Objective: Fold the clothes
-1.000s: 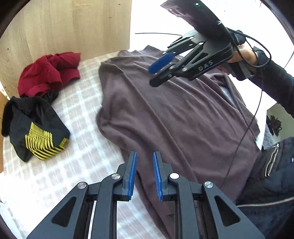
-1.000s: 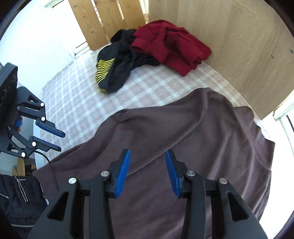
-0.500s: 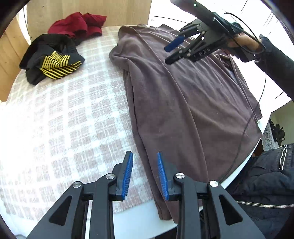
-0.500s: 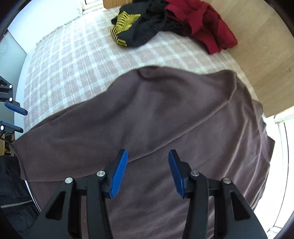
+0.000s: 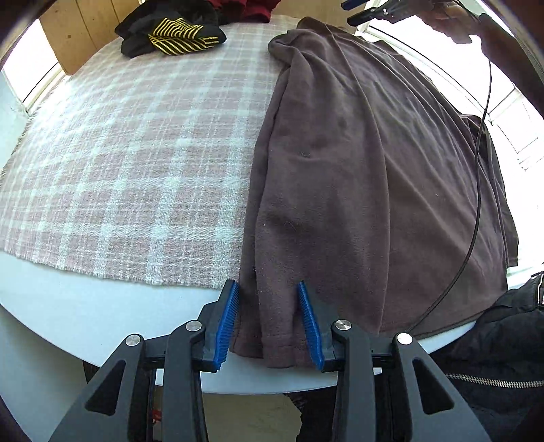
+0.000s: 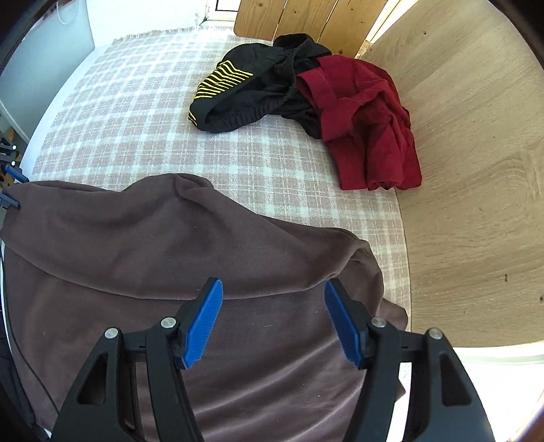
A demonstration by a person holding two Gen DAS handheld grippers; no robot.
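Observation:
A brown long-sleeved garment (image 5: 357, 170) lies spread over the right part of the table, one sleeve end hanging over the near edge. My left gripper (image 5: 268, 326) points down at that sleeve end. The cuff lies between its blue pads (image 5: 227, 323), and I see no pinch in the fabric. In the right wrist view the left gripper (image 6: 13, 188) shows at the garment's left corner. My right gripper (image 6: 272, 323) hovers over the brown garment (image 6: 170, 255), its jaws opening, with flat fabric below them and nothing gripped. It also shows from the left wrist as the right gripper (image 5: 374, 10), held by a hand (image 5: 455, 20).
A plaid cloth (image 5: 136, 153) covers the white table (image 5: 85, 306). A black garment with yellow stripes (image 6: 244, 91) and a crumpled red garment (image 6: 367, 125) lie at the far side by a wooden panel (image 6: 476, 170). A black cable (image 5: 476, 170) crosses the brown garment. A person's dark jacket (image 5: 493, 357) is at the near right.
The left gripper moved to the near table edge and down over the sleeve end, its jaws wider. The right gripper rolled and its jaws spread apart.

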